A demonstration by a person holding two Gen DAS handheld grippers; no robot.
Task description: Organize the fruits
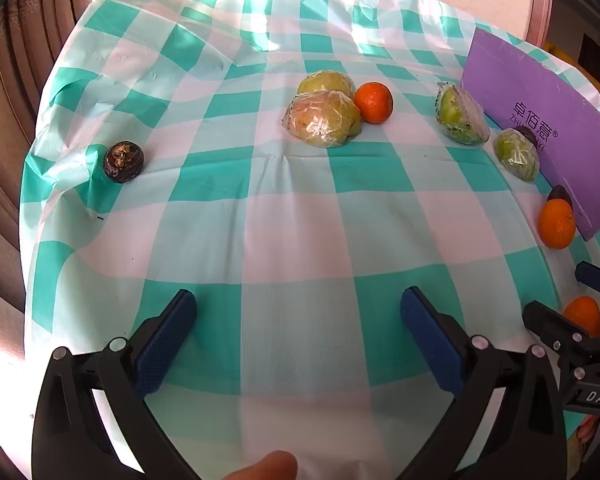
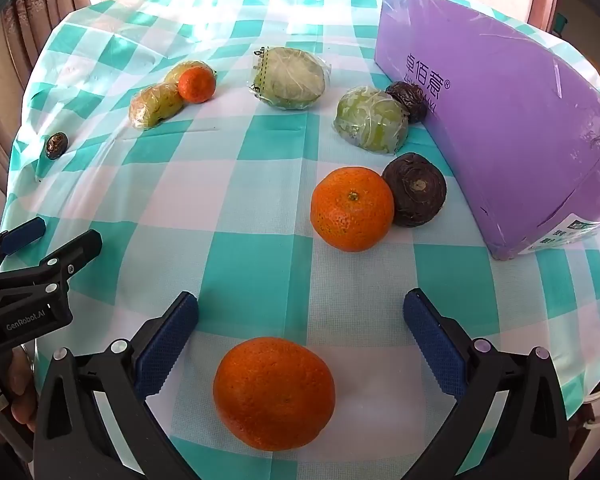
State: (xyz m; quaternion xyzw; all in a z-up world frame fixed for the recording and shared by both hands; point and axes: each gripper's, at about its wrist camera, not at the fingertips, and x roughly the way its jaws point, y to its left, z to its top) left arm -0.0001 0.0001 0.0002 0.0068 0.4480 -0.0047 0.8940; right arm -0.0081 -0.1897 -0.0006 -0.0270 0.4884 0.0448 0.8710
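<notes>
The right claw gapes wide around the nearest tangerine; centre it, then close gently. The left claw hangs released, nothing between its pads.

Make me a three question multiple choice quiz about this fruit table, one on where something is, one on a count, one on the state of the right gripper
1. Where does the nearest orange lie?
A. on top of the purple box
B. on the checked cloth, in the gap of the right gripper
C. under the curtain

2. How many oranges show in the right wrist view?
A. one
B. three
C. five

3. How does the right gripper stand?
A. open, touching no fruit
B. shut on a wrapped fruit
C. shut on a dark fruit

Answers: 1 B, the fruit sits on the cloth with a blue finger on each side. 2 B, the nearest one, the middle orange and the far orange. 3 A, bare cloth shows between each pad and the orange.
</notes>
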